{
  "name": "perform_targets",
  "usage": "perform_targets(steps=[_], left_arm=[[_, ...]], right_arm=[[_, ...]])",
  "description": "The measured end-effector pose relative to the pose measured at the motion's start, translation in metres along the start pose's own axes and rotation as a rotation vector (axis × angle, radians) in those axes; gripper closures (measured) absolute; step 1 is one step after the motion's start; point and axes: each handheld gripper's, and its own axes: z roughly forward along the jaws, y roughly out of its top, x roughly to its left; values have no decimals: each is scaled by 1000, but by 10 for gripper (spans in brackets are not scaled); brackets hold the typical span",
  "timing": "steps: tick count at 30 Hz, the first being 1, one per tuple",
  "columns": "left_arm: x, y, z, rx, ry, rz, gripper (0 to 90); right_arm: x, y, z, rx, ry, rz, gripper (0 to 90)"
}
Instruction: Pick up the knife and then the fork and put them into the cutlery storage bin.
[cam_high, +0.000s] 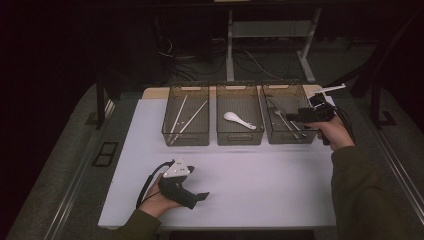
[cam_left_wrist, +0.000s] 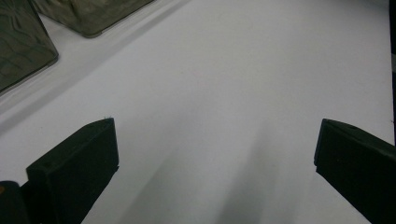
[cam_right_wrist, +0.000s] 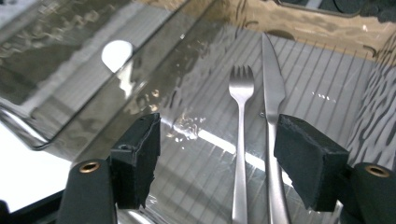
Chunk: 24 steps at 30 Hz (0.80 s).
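Three smoky clear bins stand in a row at the back of the white mat (cam_high: 250, 175). The left bin (cam_high: 185, 141) holds chopsticks (cam_high: 186, 120), the middle bin (cam_high: 239, 141) a white spoon (cam_high: 239, 120). In the right bin (cam_high: 290, 141) lie a steel fork (cam_right_wrist: 241, 140) and a knife (cam_right_wrist: 272, 93), side by side on its floor. My right gripper (cam_right_wrist: 217, 154) hovers over them, jaws apart, with nothing pressed between the pads; it is also at the bin's right rim (cam_high: 296, 118). My left gripper (cam_high: 198, 196) rests on the mat near the front edge, jaws wide open (cam_left_wrist: 215, 154) and empty.
The bins' walls (cam_left_wrist: 23, 42) rise ahead and to the left of the left gripper. Through the right bin's wall the white spoon (cam_right_wrist: 116, 52) shows in the neighbouring bin. Dark floor, desk legs and cables lie beyond the table.
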Motion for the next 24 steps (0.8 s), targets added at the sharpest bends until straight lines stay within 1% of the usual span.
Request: perform_targets(steps=[2, 6, 7, 8, 15, 19, 24], left_arm=[[-1, 0, 0, -12, 3, -12, 0], [1, 0, -1, -16, 7, -11, 0], [1, 0, -1, -17, 9, -10, 0], [2, 0, -1, -11, 8, 0, 0], [3, 0, -3, -18, 14, 1, 0], [4, -1, -3, -16, 14, 2, 0], [4, -1, -3, -15, 14, 2, 0]], right_arm=[[1, -2, -4, -18, 5, -1, 292], [3, -6, -11, -53, 24, -5, 282], [4, -7, -13, -60, 28, -9, 281], [5, -8, -15, -65, 29, -15, 279], [16, -18, -27, -112, 65, -51, 251], [24, -24, -32, -126, 81, -73, 235], [33, -31, -35, -135, 88, -104, 208]])
